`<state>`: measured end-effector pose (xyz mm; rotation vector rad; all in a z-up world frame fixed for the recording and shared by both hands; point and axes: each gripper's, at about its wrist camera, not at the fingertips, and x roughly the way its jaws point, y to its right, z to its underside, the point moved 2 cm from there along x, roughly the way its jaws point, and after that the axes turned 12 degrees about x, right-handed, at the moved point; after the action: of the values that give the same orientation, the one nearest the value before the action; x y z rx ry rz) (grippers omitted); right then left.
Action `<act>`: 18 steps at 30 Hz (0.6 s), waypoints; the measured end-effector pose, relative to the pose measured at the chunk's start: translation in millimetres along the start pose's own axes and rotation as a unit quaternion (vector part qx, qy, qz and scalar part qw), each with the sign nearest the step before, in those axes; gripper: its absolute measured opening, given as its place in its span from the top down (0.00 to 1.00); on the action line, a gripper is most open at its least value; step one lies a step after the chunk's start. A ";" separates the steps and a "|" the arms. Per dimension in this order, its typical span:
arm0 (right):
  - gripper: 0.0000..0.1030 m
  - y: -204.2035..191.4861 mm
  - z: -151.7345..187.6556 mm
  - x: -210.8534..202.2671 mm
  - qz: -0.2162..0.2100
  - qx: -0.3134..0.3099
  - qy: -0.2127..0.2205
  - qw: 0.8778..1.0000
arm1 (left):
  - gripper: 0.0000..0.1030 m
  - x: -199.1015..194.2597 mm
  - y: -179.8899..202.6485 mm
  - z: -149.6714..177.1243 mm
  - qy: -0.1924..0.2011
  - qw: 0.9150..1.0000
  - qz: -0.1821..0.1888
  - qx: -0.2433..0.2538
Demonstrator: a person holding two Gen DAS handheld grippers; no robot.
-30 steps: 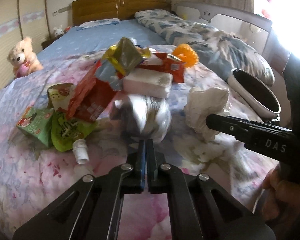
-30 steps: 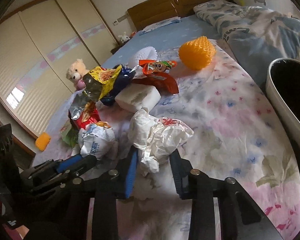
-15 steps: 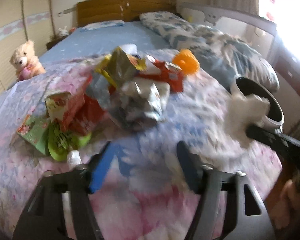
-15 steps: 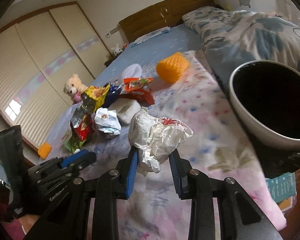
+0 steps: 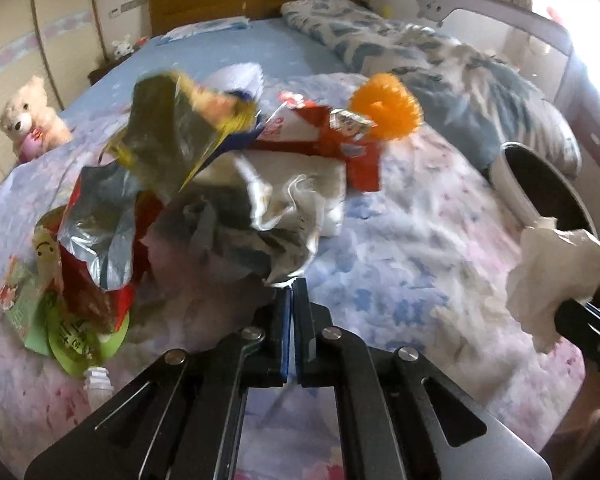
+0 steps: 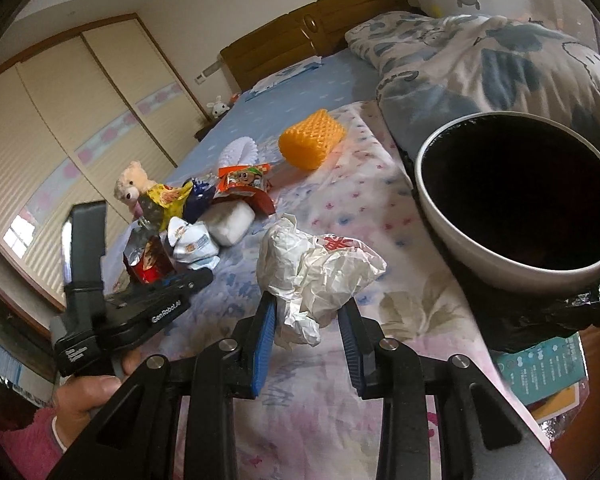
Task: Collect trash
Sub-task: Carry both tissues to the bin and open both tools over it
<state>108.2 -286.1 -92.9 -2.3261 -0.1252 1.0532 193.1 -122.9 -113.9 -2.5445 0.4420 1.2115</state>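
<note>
Trash is piled on the flowered bedspread: a yellow snack bag (image 5: 172, 132), a red wrapper (image 5: 316, 136), a red-and-silver bag (image 5: 96, 232) and a crumpled silver-white wrapper (image 5: 260, 216). My left gripper (image 5: 292, 288) is shut, and its tips seem to pinch that wrapper's lower corner; the right wrist view shows the left gripper (image 6: 208, 274) just under the silver-white wrapper (image 6: 192, 244). My right gripper (image 6: 308, 304) is shut on a crumpled white paper ball (image 6: 316, 276), held above the bed just left of the bin (image 6: 460, 240). The bin is white with a black liner.
An orange foam net (image 6: 312, 144) and a white tissue pack (image 6: 232, 220) lie beyond the pile. Green pouches (image 5: 80, 340) sit at its left edge. A teddy bear (image 5: 28, 120) is at far left, a rumpled quilt (image 5: 460, 80) at the back right. Leaflets (image 6: 548, 372) lie under the bin.
My left gripper opened wide, moved in toward the pile and closed again at the silver-white wrapper's edge. My right gripper carried the paper ball to the right, closer to the bin.
</note>
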 end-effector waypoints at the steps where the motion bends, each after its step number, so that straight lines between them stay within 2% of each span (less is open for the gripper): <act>1: 0.69 0.8 -0.7 -1.5 0.000 0.000 0.001 1.000 | 0.99 -4.3 2.1 0.8 0.007 1.000 0.002 0.004; 10: 0.69 6.4 -5.0 -18.8 -0.007 0.004 0.018 1.000 | 1.00 -45.1 13.9 15.8 0.048 0.997 0.050 0.014; 18: 0.69 20.1 -7.6 -34.0 -0.005 0.015 0.030 0.999 | 1.00 -65.4 46.2 7.4 0.071 0.993 0.081 0.052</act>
<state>87.5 -316.8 -77.3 -2.3243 -0.0977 0.9725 130.6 -152.4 -72.8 -2.5551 0.7358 1.0341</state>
